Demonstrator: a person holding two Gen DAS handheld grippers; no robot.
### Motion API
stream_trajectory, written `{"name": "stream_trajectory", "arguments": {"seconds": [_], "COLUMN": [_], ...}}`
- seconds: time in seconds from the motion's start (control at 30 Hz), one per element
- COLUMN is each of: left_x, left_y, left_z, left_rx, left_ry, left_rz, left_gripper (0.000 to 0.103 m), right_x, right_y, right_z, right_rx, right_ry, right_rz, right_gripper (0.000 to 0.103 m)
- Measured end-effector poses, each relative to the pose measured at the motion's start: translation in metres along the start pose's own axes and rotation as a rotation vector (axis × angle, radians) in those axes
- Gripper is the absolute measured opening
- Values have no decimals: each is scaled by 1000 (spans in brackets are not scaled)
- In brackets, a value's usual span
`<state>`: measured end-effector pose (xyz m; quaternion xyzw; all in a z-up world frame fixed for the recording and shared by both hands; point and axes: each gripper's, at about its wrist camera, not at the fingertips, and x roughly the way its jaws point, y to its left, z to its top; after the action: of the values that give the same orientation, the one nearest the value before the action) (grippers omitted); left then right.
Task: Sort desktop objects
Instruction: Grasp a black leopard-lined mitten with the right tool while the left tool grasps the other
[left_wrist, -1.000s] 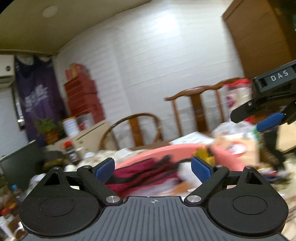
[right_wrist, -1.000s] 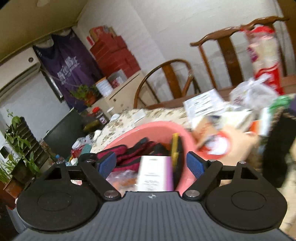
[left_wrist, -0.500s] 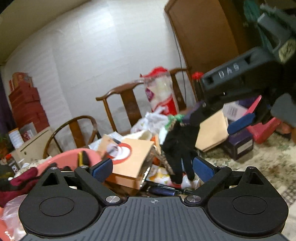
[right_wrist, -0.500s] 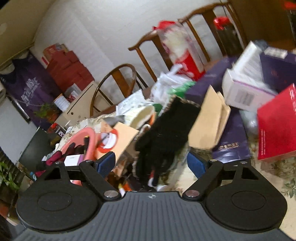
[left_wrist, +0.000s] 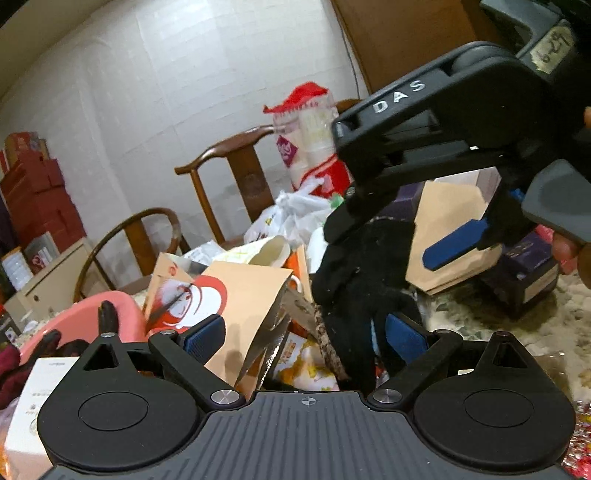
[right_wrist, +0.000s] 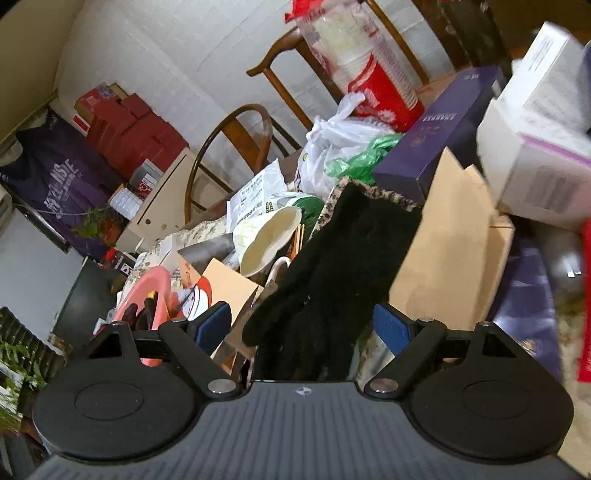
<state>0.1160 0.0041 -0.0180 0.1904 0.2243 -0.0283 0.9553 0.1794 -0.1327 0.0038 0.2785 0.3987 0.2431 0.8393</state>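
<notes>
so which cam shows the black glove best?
Right wrist: the black glove hangs unobstructed between the open jaws, leopard-trimmed cuff to fingers. Left wrist shows it too, but the right gripper covers its cuff and it's blurrier.

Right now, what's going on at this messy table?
A person is sorting a cluttered tabletop with a handheld tool in each hand. Both tools are open and empty. The right tool is lined up on a black glove draped over the pile, with the glove between its open fingers but not gripped. The left tool points at the same glove from beside it. A pink basin off to the left already holds dark red cloth and other items. Nothing has been picked up yet.
</notes>
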Motion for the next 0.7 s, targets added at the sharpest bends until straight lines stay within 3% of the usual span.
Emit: {"name": "stream_trajectory", "arguments": {"seconds": [0.23,0.37,0.53,0.7], "left_x": [21,24,26,24], "left_y": [-2,-2,-2,5], "left_z": [0,-3,-6,-9], "left_rx": [0,5,-11,-53], "left_ry": [23,-1,-11,-16], "left_rz": [-19,-25,-26,-90], "left_gripper": [102,103,101,80], "right_x": [22,9,20,34], "right_y": [1,5,0,5], "right_z": [6,8,8,10], "right_rx": [13,50,81,-8], "right_ry": [21,20,67,51], "right_rz": [-16,89,53,-58], "right_gripper": [88,87,86,86]}}
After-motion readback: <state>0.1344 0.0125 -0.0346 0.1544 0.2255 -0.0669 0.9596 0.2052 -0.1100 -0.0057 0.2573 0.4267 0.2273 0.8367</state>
